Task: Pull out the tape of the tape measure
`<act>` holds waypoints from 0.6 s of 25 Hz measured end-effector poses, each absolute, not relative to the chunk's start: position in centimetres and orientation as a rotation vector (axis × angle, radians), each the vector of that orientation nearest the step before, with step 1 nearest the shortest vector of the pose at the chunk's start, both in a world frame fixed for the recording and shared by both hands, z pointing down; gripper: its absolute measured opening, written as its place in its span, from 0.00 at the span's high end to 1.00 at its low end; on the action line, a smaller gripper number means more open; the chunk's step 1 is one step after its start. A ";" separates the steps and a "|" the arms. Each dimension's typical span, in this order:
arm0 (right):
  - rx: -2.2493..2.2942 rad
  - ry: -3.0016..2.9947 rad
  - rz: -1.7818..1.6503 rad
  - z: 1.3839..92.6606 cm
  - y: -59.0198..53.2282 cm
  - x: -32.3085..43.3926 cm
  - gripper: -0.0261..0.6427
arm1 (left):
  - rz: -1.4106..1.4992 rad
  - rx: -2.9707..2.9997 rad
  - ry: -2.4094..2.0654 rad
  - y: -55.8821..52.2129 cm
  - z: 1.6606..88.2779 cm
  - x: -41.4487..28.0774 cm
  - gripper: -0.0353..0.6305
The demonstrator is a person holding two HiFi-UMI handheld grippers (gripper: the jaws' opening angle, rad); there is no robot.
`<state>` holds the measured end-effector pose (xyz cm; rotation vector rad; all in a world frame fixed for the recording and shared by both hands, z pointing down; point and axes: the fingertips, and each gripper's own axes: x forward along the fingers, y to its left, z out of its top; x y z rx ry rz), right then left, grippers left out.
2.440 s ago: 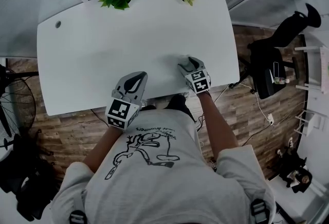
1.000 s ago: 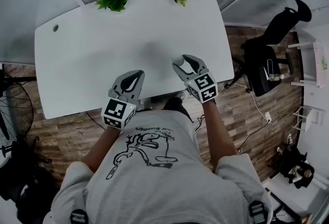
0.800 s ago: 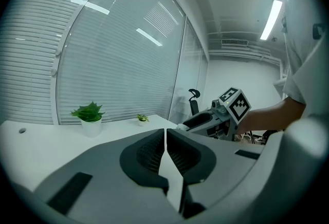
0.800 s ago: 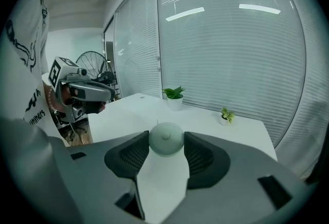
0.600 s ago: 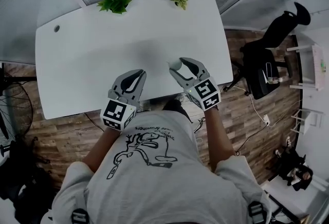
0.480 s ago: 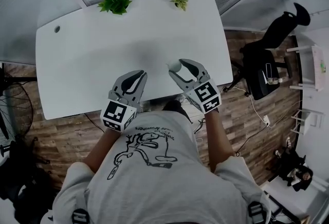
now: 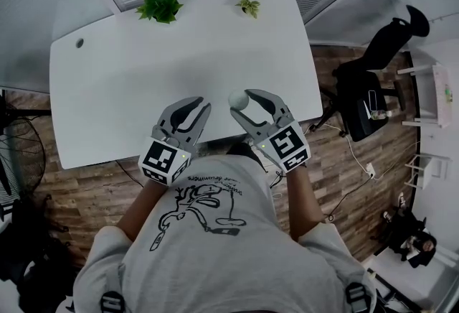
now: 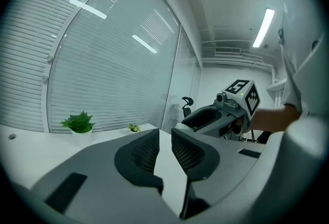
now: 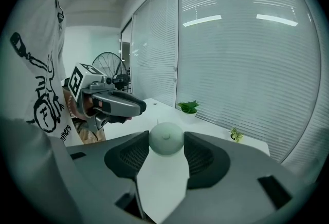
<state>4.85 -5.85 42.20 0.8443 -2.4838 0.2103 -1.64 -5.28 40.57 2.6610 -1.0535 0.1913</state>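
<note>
Tape measure (image 9: 166, 139) clamped between right gripper (image 7: 242, 102) jaws, above table (image 7: 143, 53) front edge. Left gripper (image 7: 195, 107) beside it, jaws slightly apart, empty. Tape not yet drawn; pulling remains.

Smooth matt tape measure (image 7: 237, 99); wooden floor (image 7: 93, 182)

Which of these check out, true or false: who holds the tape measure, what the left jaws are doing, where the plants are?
1. The right gripper holds the round tape measure between its jaws. True.
2. The left gripper grips the tape's end. False: its jaws stand apart with nothing between them.
3. Two plants stand at the far edge of the table. True.
4. In the head view, the larger plant is right of the smaller plant. False: it is to the left.
</note>
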 end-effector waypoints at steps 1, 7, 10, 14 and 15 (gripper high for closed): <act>0.838 -2.487 0.209 42.0 -5.6 4.7 0.63 | 0.187 2.669 -1.040 -5.2 40.4 -1.5 0.82; 0.812 -2.500 0.188 40.8 -4.9 3.8 0.63 | 0.162 2.724 -0.956 -5.0 39.6 -0.7 0.81; 0.802 -2.505 0.180 40.2 -4.6 3.6 0.63 | 0.151 2.764 -0.895 -4.6 39.1 0.0 0.80; 0.774 -2.509 0.171 40.0 -4.3 3.2 0.63 | 0.149 2.788 -0.857 -4.5 38.8 0.4 0.80; 0.768 -2.511 0.170 40.0 -4.3 3.1 0.63 | 0.149 2.796 -0.853 -4.5 38.8 0.4 0.80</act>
